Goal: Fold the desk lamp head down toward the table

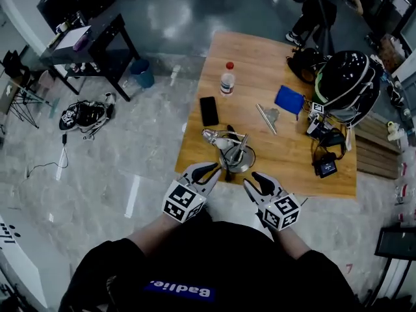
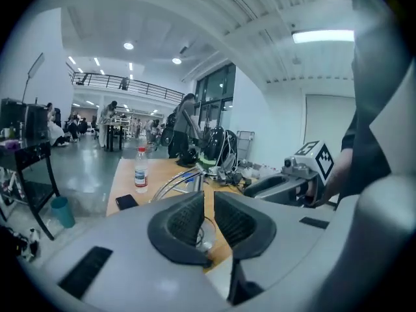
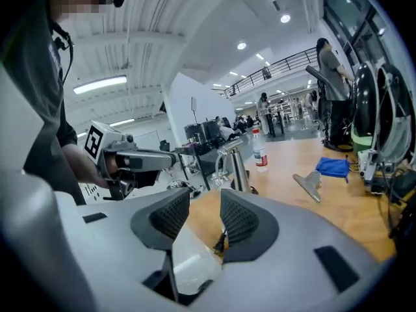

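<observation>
nearby, desk lamp (image 1: pixel 236 156), bottle label (image 1: pixel 227 84) illegible

Light brown wooden table (image 1: pixel 279 155), silver lamp (image 1: pixel 229 149), blue cloth (image 1: pixel 289 99), black phone (image 1: pixel 208 110), clear bottle (image 1: pixel 227 82) with red cap, left gripper (image 1: pixel 207 171) and right gripper (image 1: pixel 259 181) pale grey, black-and-white square markers.

Big bright hall. Floor (image 1: pixel 136 142) grey and shiny, light bouncing off it. Long wooden tabletop (image 1: pixel 260 51), light brown, stands on it. Black side table (image 1: pixel 97 34) off tabletop's far left corner, well apart. Small blue bin (image 1: pixel 142 72) on floor just beside black table. White wall (image 2: pixel 273 119) at back. Tall dark windows (image 2: pixel 214 99) next to wall. Balcony rail (image 2: pixel 130 84) high up, far away. White ceiling (image 2: pixel 162 18) with round lamps (image 2: pixel 129 45) and long strip light (image 2: pixel 323 36), all glowing.
</observation>
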Tool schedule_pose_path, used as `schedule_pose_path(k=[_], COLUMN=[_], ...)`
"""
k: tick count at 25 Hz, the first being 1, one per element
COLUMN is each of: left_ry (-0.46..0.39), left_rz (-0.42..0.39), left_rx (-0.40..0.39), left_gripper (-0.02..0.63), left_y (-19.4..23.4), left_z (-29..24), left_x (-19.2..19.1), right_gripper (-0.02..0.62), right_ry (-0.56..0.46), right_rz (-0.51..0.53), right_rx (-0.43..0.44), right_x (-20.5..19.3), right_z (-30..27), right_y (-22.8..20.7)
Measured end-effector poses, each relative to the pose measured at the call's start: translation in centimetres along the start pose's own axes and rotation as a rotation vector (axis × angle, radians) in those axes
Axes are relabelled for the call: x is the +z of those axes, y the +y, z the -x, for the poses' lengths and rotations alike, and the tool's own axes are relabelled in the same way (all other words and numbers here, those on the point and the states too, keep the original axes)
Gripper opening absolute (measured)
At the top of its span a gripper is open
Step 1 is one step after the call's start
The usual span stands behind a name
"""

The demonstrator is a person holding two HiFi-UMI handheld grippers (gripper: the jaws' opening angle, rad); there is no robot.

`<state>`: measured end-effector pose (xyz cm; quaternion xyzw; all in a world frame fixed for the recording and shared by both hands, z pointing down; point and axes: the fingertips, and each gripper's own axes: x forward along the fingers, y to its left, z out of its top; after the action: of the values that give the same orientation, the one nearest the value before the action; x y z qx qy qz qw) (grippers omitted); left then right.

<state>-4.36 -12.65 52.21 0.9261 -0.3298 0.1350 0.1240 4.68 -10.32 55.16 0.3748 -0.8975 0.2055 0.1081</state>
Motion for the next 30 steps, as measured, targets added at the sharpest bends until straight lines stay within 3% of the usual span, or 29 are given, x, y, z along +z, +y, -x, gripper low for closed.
schedule_pose_path(k=[2,5,10,19,30], left_ry=[-0.032,-0.075,-0.098,-0.145,-0.148], left_rz=[0.034,0.048,0.023,0.038,0.033], left_rx=[0.011,0.015,-0.047,-0.112,-0.148], left_gripper=[0.042,0.009,0.009,0.009,0.009], left_y=[-3.1,-8.1,-15.1,-17.4,-17.6], left_z=[1.0,2.1,3.9,6.7,7.8], left_x=[0.9,2.3,3.5,4.9,4.0], right_gripper=[0.139,0.021,0.006,0.005,0.005], right_ry=[-0.059,-0.128,-0.169,-0.217,-0.220], right_rz=[-0.015,-0.011,0.009,0.085,0.097], right_rx=[0.072,0.160,0.234,0.150,0.102], right_x=[0.7,1.5,1.6,3.4,3.1], right_z=[2.7,6.9,12.0,14.7,14.7], right_y=[1.5,3.5,7.2,10.1,11.6])
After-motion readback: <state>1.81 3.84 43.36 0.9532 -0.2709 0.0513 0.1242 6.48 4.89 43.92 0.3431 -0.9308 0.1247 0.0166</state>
